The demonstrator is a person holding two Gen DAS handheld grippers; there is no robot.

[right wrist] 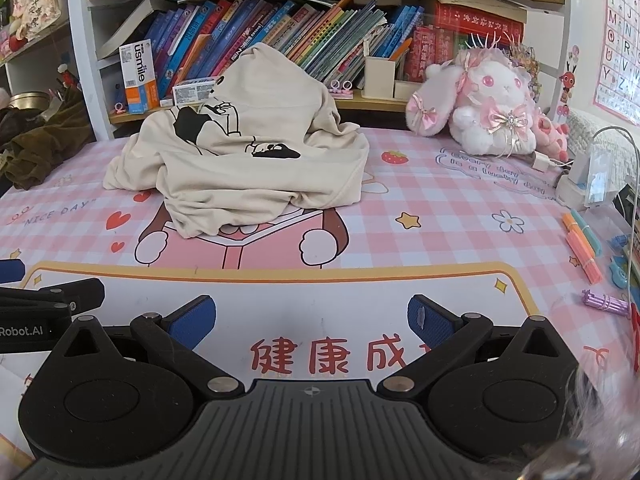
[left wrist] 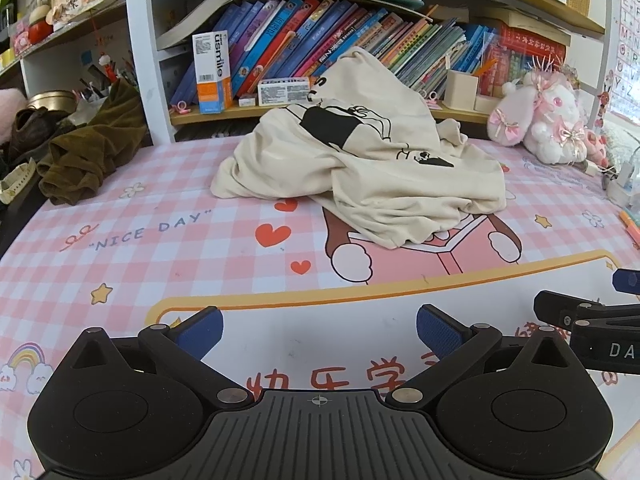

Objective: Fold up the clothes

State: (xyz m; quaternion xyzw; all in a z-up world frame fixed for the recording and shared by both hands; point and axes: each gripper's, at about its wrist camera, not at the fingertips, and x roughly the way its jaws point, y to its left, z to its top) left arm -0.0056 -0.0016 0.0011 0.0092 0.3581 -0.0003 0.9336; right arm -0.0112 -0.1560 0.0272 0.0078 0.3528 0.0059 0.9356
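Note:
A cream T-shirt (left wrist: 360,160) with a black print lies crumpled in a heap at the back middle of the pink checked desk mat (left wrist: 160,248). It also shows in the right wrist view (right wrist: 248,168). My left gripper (left wrist: 319,334) is open and empty, low over the front of the mat, well short of the shirt. My right gripper (right wrist: 312,322) is open and empty, beside the left one. Each gripper shows at the edge of the other's view: the right one (left wrist: 592,312) and the left one (right wrist: 48,300).
A bookshelf (left wrist: 320,40) full of books stands right behind the shirt. A brown garment (left wrist: 88,152) lies at the back left. A pink and white plush rabbit (right wrist: 480,108) sits at the back right. Pens (right wrist: 582,248), a charger and cables lie along the right edge.

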